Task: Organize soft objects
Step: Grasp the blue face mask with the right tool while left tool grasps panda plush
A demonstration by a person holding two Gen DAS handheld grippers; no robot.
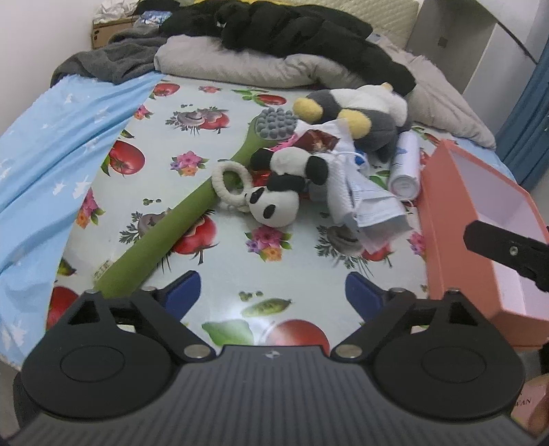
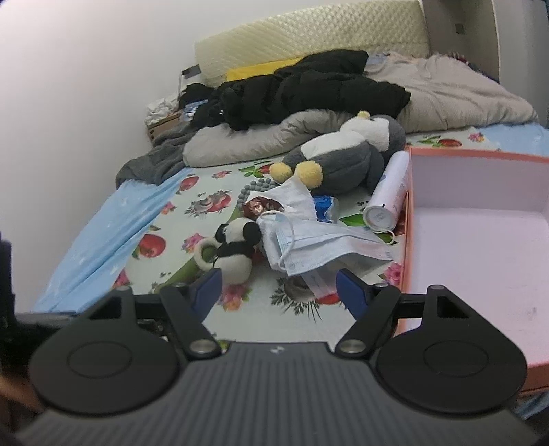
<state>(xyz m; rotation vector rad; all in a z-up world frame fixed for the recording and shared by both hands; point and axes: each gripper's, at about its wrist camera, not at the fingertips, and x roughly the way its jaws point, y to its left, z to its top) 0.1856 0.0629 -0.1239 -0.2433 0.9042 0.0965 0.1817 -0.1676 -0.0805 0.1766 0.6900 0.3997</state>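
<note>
A small panda plush point(image 1: 279, 187) point(image 2: 236, 250) lies on the fruit-print cloth beside a white ring point(image 1: 228, 180). A grey penguin plush point(image 1: 360, 109) point(image 2: 346, 154) with yellow feet lies behind it. Crumpled face masks point(image 1: 360, 192) point(image 2: 308, 240) lie between them and the open pink box point(image 1: 480, 219) point(image 2: 480, 240), which is empty. My left gripper point(image 1: 272, 291) is open and empty, low over the cloth in front of the panda. My right gripper point(image 2: 278, 286) is open and empty, just before the masks; part of it shows in the left wrist view point(image 1: 507, 250).
A long green massage stick point(image 1: 178, 226) with a grey knobbed head lies diagonally under the panda. A white spray can point(image 1: 406, 164) point(image 2: 387, 199) lies beside the box. Grey pillows and black clothes point(image 1: 302, 31) point(image 2: 302, 92) pile at the back. Blue sheet point(image 1: 44, 164) at left.
</note>
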